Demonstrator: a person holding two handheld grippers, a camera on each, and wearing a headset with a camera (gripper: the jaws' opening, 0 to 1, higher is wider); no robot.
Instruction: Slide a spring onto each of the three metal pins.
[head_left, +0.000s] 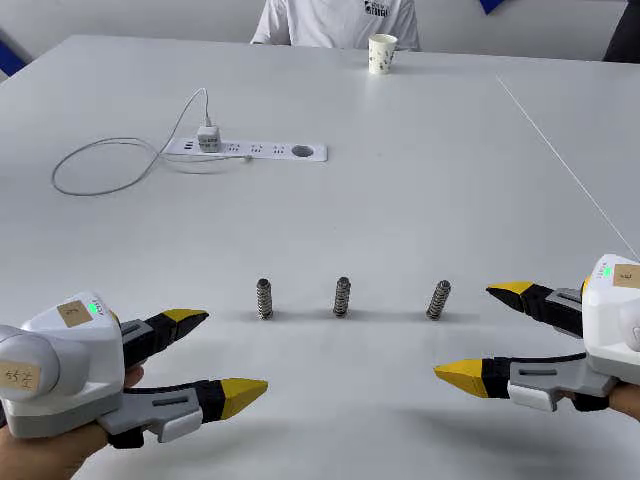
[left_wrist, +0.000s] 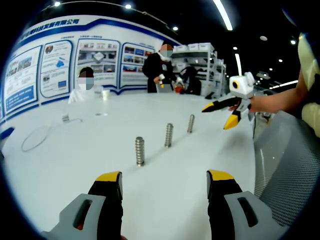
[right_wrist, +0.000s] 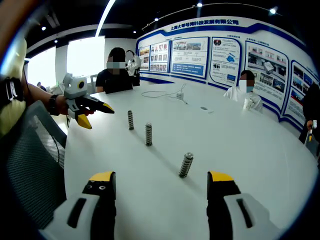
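Springs (head_left: 342, 297), likely light, springy and slippery, best pinched mid-coil, stand in a row on the counter (head_left: 420, 200), apparently over hidden pins, between the released, empty left claw (head_left: 235, 350) and right claw (head_left: 463, 331).

Three springs in a row across the white table (head_left: 400, 200), and every one of them stands on end! The left spring (head_left: 264, 298), a tight grey metal coil, sits bolt upright. At its 3 o'clock, well apart, there's the middle spring (head_left: 342, 297): same grey coil, upright too. On again toward 3 o'clock comes the right spring (head_left: 439, 299), and this one leans, its top tipping toward 1 o'clock in the head view. The gaps look fairly even and none of them touch. In the right gripper view the leaning one is nearest, plainly tilted.
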